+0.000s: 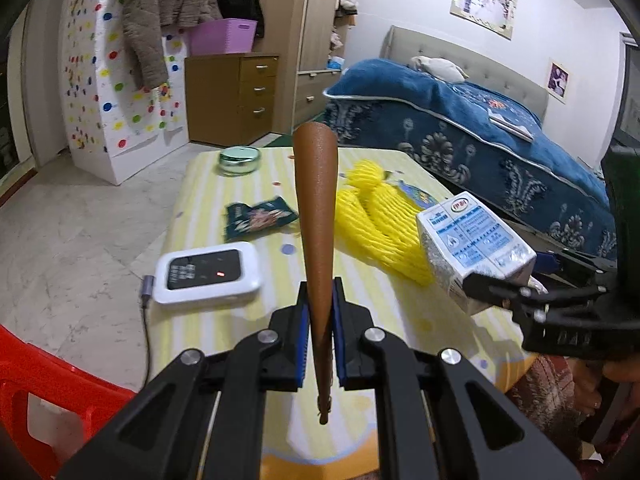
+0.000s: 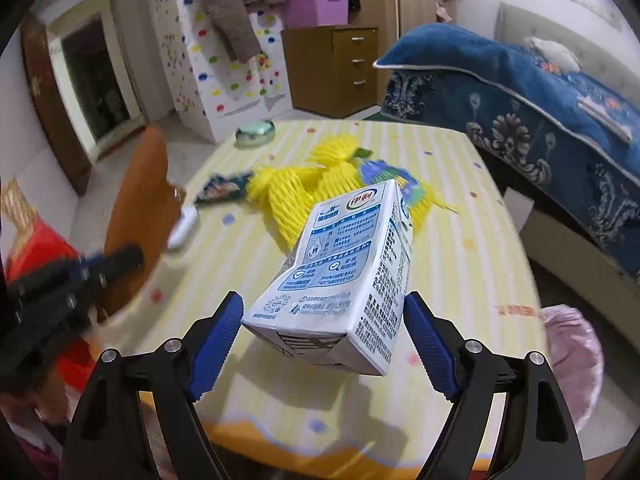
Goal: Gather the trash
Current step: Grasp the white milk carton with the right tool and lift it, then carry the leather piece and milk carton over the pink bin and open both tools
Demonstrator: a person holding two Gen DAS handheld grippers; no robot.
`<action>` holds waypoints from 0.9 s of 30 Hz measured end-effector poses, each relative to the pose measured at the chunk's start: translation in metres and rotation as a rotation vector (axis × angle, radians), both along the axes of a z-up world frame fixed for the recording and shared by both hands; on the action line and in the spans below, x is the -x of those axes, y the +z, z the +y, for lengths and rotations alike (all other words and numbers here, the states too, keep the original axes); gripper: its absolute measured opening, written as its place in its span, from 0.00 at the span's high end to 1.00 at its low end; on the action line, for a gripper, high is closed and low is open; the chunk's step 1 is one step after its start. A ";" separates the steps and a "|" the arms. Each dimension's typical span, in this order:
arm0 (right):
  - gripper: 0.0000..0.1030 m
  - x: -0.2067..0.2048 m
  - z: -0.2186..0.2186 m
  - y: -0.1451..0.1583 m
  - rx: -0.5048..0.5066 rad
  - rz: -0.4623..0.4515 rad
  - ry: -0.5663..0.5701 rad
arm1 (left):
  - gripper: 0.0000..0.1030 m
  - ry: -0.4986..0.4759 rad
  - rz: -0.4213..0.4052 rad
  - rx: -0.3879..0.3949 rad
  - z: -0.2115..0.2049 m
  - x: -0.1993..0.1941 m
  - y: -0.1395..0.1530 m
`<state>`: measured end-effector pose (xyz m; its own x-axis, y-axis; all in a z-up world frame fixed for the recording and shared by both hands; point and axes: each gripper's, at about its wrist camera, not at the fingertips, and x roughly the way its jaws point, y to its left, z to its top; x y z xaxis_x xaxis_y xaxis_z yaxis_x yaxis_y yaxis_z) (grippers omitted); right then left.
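The left tongs are pinched narrow on a brown paper wrapper that stands up between the pads. The right tongs are spread wide around a milk carton, its base between the blue pads, lifted above the striped surface. Yellow foam netting and a snack packet lie on the surface beyond.

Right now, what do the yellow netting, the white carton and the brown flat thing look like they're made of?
Yellow netting: soft foam mesh, matte, with open stretchy strands.
White carton: coated paperboard, slight sheen, printed panels and folded seams.
Brown flat thing: thin, matte, finely grainy; probably paper or card, though I can't be sure.
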<state>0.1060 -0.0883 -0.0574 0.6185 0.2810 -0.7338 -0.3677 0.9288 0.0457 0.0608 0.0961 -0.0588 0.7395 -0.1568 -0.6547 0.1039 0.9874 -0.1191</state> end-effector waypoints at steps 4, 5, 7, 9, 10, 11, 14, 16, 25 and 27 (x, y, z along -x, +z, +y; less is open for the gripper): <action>0.20 0.005 -0.026 -0.019 0.011 0.060 0.019 | 0.92 -0.032 0.013 -0.013 -0.019 0.001 -0.002; 0.20 0.005 -0.030 -0.023 0.016 0.076 0.019 | 0.92 -0.041 0.015 -0.018 -0.025 0.001 -0.001; 0.16 0.008 -0.037 -0.027 0.040 0.068 0.001 | 0.92 -0.048 0.016 -0.025 -0.034 0.002 -0.001; 0.15 0.011 -0.041 -0.026 0.057 0.049 -0.013 | 0.92 -0.058 0.016 -0.033 -0.042 0.001 0.000; 0.15 0.011 -0.043 -0.025 0.059 0.043 -0.024 | 0.92 -0.060 0.017 -0.037 -0.045 0.001 0.001; 0.15 0.012 -0.044 -0.024 0.058 0.035 -0.044 | 0.92 -0.063 0.017 -0.040 -0.048 0.001 0.001; 0.14 0.010 -0.053 -0.022 0.011 0.041 -0.085 | 0.92 -0.071 0.020 -0.046 -0.054 0.002 0.002; 0.14 0.006 -0.057 -0.022 -0.039 0.062 -0.103 | 0.92 -0.076 0.023 -0.049 -0.056 0.002 0.003; 0.20 -0.008 -0.068 -0.025 -0.148 0.114 -0.136 | 0.92 -0.086 0.034 -0.051 -0.059 0.003 0.002; 0.26 -0.007 -0.068 -0.025 -0.153 0.117 -0.132 | 0.92 -0.089 0.038 -0.049 -0.060 0.004 0.001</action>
<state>0.1131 -0.1567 -0.0828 0.5708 0.3166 -0.7576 -0.2277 0.9475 0.2244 0.0570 0.0363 -0.0577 0.6987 -0.1877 -0.6903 0.1875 0.9793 -0.0765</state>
